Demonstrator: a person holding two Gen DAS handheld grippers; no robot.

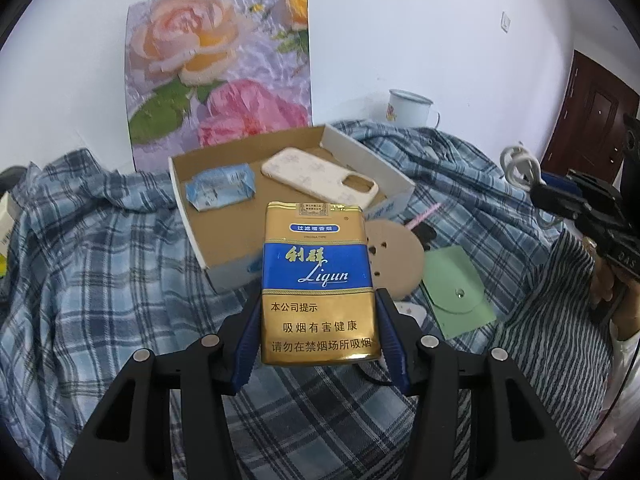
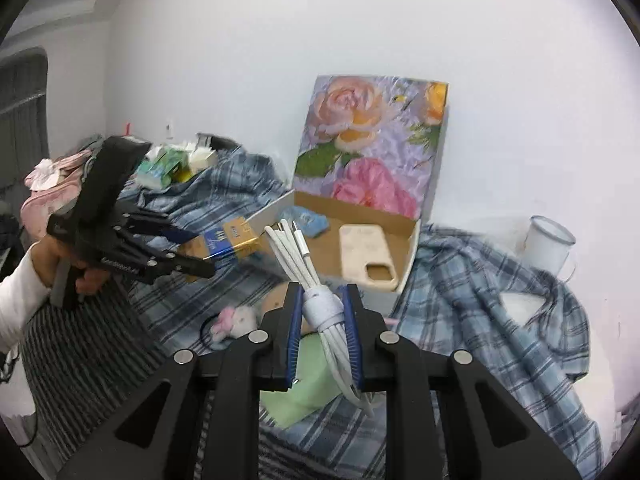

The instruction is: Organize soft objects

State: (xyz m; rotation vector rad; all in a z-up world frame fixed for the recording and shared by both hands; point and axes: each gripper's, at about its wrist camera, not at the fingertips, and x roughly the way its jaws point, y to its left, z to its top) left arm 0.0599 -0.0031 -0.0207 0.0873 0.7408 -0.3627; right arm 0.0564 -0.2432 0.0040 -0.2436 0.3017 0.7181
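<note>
My left gripper (image 1: 319, 320) is shut on a gold and blue cigarette pack (image 1: 318, 280) and holds it above the plaid cloth, just in front of the open cardboard box (image 1: 224, 216). The box holds a blue tissue packet (image 1: 221, 192) and a cream phone case (image 1: 320, 174). My right gripper (image 2: 320, 312) is shut on a bundled white cable (image 2: 320, 304), raised in front of the same box (image 2: 410, 248). The right wrist view also shows the left gripper (image 2: 192, 256) with the pack (image 2: 230, 240) at the box's left edge.
A flowered board (image 1: 218, 68) leans on the wall behind the box. A white enamel mug (image 1: 408, 108) stands at the back right. A tan round pad (image 1: 394, 256), a green pouch (image 1: 456, 292) and a pink plush (image 2: 236, 320) lie on the plaid cloth (image 1: 100, 272).
</note>
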